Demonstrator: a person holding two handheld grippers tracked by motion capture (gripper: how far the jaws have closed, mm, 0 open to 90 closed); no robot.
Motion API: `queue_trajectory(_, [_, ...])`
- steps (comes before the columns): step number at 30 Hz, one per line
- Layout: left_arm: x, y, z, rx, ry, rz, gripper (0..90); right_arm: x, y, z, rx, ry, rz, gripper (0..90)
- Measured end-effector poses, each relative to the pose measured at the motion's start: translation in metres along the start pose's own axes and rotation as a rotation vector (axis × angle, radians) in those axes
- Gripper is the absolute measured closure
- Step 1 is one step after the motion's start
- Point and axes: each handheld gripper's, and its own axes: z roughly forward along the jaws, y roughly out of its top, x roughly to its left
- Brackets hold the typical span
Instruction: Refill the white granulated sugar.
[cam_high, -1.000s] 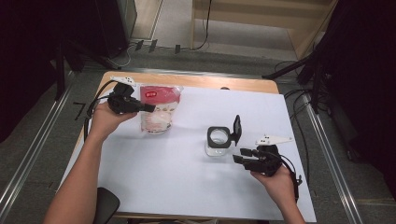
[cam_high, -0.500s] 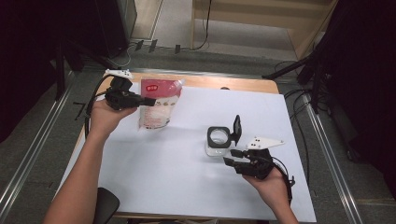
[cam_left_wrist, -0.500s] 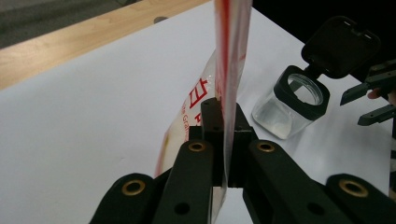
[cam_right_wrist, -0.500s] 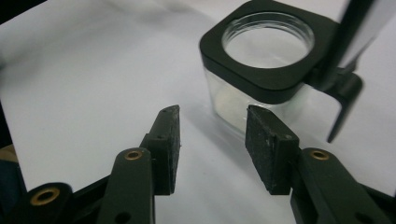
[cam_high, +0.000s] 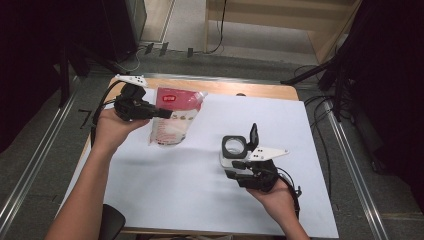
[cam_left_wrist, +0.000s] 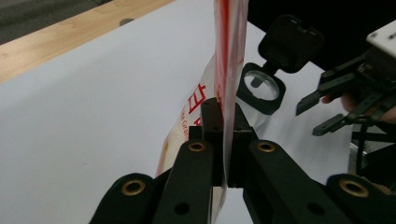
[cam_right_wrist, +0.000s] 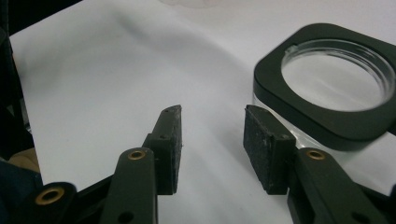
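Observation:
A pouch (cam_high: 172, 120) with a red top and a clear lower part full of white contents hangs lifted above the table's left rear. My left gripper (cam_high: 166, 114) is shut on its left edge; in the left gripper view the pads clamp the pouch's thin seam (cam_left_wrist: 229, 70) at the left gripper's tips (cam_left_wrist: 224, 122). A clear jar (cam_high: 233, 148) with a black square collar and a raised flip lid (cam_high: 253, 134) stands at centre right. My right gripper (cam_high: 231, 169) is open just in front of it, with nothing between its pads (cam_right_wrist: 212, 116); the jar (cam_right_wrist: 336, 84) sits to their right.
A white sheet (cam_high: 190, 200) covers most of the wooden table (cam_high: 260, 90). Metal rails run along both sides on the floor, and cables trail from each gripper. The right gripper (cam_left_wrist: 334, 109) shows beyond the jar (cam_left_wrist: 261, 86) in the left gripper view.
The left gripper has lifted the pouch off the sheet and stood it more upright. The right gripper has slid left, closer to the jar's front.

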Motion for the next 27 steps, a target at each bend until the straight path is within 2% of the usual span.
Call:
queue_trajectory(3, [-0.007, 0.001, -0.005, -0.008, -0.012, -0.008, 90.0, 0.004, 0.003, 0.006, 0.017, -0.016, -0.005, 58.1])
queue_trajectory(6, [-0.016, 0.003, -0.009, -0.008, -0.011, -0.007, 90.0, 0.007, 0.006, 0.010, 0.008, -0.002, 0.006, 58.5])
queue_trajectory(11, [-0.022, 0.002, -0.009, 0.000, -0.023, -0.001, 90.0, 0.013, 0.014, 0.023, 0.015, -0.001, 0.013, 59.1])
queue_trajectory(12, [-0.023, 0.002, -0.009, 0.004, -0.032, -0.007, 90.0, 0.013, 0.015, 0.025, 0.013, 0.002, 0.020, 59.0])
queue_trajectory(17, [-0.027, 0.002, -0.007, 0.013, -0.023, 0.002, 90.0, 0.017, 0.026, 0.041, -0.011, 0.023, 0.055, 58.9])
queue_trajectory(18, [-0.028, 0.002, -0.007, 0.018, -0.029, 0.004, 90.0, 0.021, 0.030, 0.048, -0.008, 0.022, 0.027, 58.6])
queue_trajectory(23, [-0.030, 0.003, -0.005, 0.013, -0.039, 0.009, 90.0, 0.030, 0.033, 0.064, 0.006, 0.022, -0.014, 58.0])
queue_trajectory(27, [-0.032, 0.004, -0.004, 0.017, -0.035, 0.011, 90.0, 0.032, 0.034, 0.076, 0.022, 0.024, -0.004, 55.9])
